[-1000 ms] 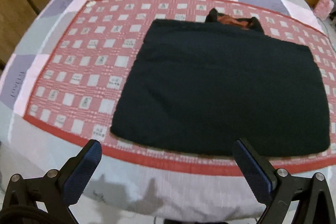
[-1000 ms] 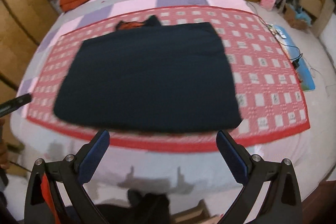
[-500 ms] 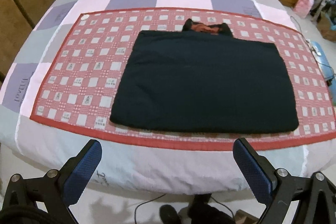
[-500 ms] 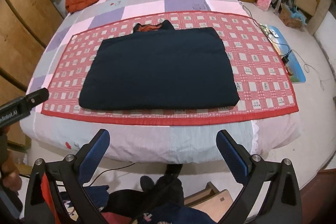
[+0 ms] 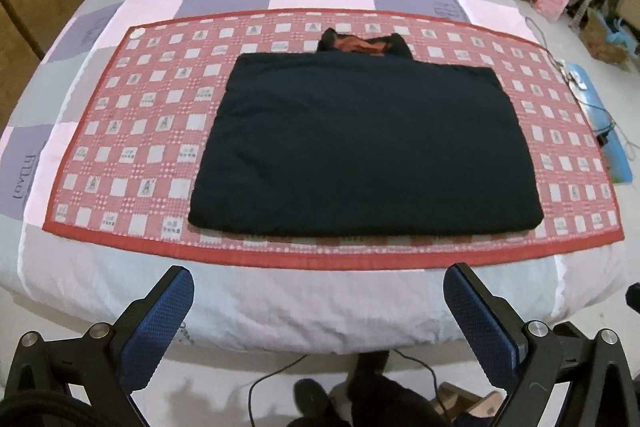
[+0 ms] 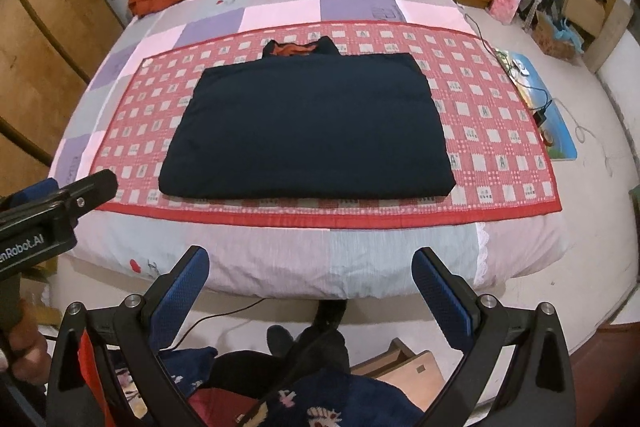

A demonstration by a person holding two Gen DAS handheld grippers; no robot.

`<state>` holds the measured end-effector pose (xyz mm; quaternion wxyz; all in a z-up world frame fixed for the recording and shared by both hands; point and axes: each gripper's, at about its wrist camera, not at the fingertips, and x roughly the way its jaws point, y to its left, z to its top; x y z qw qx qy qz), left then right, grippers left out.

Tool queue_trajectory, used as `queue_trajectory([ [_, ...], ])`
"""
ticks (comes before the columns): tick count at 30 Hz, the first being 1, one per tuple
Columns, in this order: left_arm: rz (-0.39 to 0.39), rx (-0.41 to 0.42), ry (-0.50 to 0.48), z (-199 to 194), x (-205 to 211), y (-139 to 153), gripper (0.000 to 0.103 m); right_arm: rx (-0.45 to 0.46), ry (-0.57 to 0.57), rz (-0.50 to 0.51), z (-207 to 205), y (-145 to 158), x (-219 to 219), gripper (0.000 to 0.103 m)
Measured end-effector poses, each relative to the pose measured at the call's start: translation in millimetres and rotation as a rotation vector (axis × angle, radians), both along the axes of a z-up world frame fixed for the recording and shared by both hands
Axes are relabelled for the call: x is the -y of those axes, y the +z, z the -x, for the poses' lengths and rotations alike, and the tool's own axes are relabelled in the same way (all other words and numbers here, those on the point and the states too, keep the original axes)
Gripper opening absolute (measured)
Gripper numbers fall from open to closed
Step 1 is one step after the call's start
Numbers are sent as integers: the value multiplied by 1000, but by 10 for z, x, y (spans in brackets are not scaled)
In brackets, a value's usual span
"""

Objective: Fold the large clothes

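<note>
Dark garment [image 5: 368,147] — flat, rectangular fold

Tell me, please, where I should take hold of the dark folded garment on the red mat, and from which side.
Probably grip the dark garment at its two near corners, coming from the foot of the bed. That near edge is straight, thick and closest to both open grippers (left gripper, right gripper). The collar lies on the far side.

Dark garment [image 5: 366,147] folded flat, seemingly rectangular.
</note>
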<state>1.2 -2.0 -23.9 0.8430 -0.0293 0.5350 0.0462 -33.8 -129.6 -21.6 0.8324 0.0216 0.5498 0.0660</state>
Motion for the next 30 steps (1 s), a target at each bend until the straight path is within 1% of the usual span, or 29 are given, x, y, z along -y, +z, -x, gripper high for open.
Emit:
queue_trajectory([
  [11,-17,-5,-9,-54,36,2,103,9,11,7,-34,46,-87,103],
  [30,2,-19,-9,-117,88,-55,103,7,4,12,-126,101,-98,103],
])
